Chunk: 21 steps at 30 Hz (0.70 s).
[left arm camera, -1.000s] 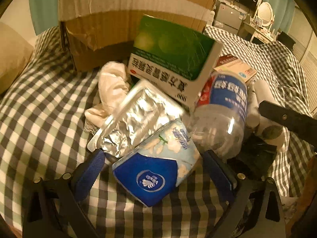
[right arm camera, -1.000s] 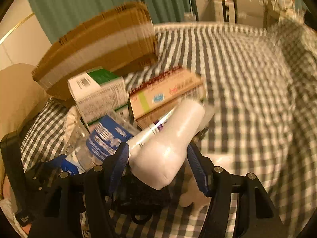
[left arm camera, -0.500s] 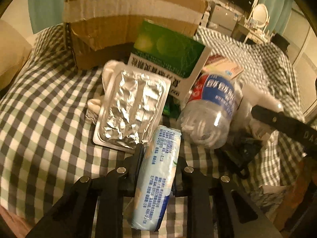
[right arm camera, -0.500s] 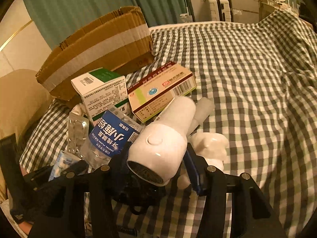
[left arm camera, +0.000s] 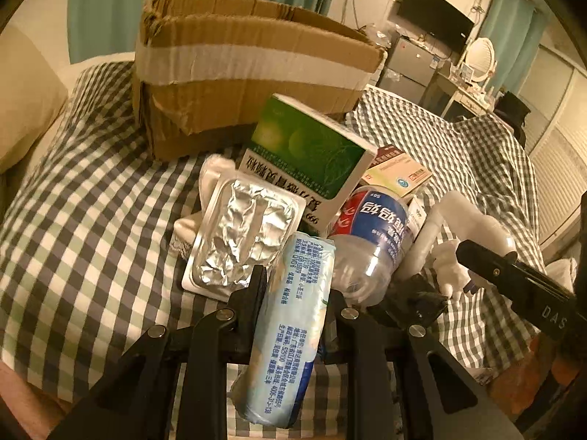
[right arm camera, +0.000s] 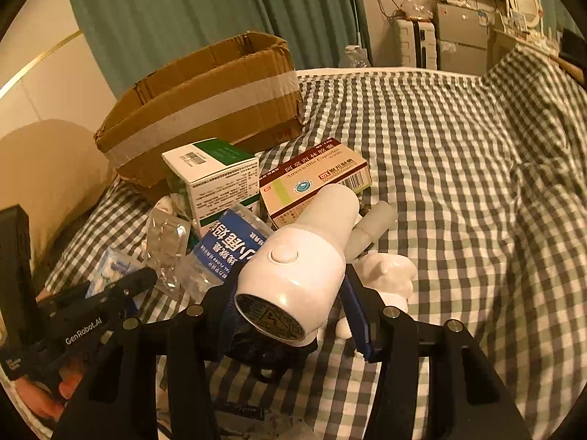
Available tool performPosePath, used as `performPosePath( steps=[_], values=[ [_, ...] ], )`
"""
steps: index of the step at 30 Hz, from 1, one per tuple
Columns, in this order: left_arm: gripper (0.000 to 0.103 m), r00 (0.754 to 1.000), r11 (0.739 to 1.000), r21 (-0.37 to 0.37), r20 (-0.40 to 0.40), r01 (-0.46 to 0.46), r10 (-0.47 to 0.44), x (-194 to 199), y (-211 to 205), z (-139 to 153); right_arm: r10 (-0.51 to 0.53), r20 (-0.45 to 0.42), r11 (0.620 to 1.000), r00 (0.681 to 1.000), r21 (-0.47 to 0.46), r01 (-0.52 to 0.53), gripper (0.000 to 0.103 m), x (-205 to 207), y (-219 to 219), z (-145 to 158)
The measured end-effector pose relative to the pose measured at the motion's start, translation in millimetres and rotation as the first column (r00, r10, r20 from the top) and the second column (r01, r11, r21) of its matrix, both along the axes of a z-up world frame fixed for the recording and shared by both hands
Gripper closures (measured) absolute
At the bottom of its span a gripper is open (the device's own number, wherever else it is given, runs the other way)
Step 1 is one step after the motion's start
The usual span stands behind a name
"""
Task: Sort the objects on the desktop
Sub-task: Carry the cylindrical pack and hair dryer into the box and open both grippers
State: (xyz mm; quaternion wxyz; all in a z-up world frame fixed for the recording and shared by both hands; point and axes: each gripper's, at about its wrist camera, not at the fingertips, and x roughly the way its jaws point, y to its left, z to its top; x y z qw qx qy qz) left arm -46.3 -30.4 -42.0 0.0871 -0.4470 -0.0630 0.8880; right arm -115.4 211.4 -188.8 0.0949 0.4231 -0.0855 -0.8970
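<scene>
My left claw [left arm camera: 293, 293] is clamped on a tissue pack [left arm camera: 290, 330]; my right claw [right arm camera: 290, 293] grips a white hair dryer [right arm camera: 297, 260]. Beyond lie a blister pack [left arm camera: 242, 242], bottle [left arm camera: 370, 242], medicine boxes [left arm camera: 308, 154], then the cardboard box [left arm camera: 238, 69] on the bed [left arm camera: 73, 220].

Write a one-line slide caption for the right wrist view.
Right gripper clamps a white hair dryer before the cardboard box.

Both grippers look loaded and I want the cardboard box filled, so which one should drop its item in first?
Probably the left hand-held gripper: its tissue pack points at the cardboard box.
</scene>
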Motion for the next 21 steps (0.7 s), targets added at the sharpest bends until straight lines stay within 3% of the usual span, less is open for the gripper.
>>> performPosePath(
  steps=[10, 21],
  values=[
    [0.081, 0.999, 1.000, 0.009, -0.050, 0.007, -0.007, 1, 4, 26, 0.034, -0.043, 0.999, 0.998, 0.000, -0.034, 0.053, 11, -13, 30],
    [0.081, 0.988, 0.996, 0.085, -0.156, -0.009, 0.022, -26, -8, 99, 0.130, -0.167, 0.991, 0.977, -0.004, -0.133, 0.053, -10, -31, 97]
  ],
)
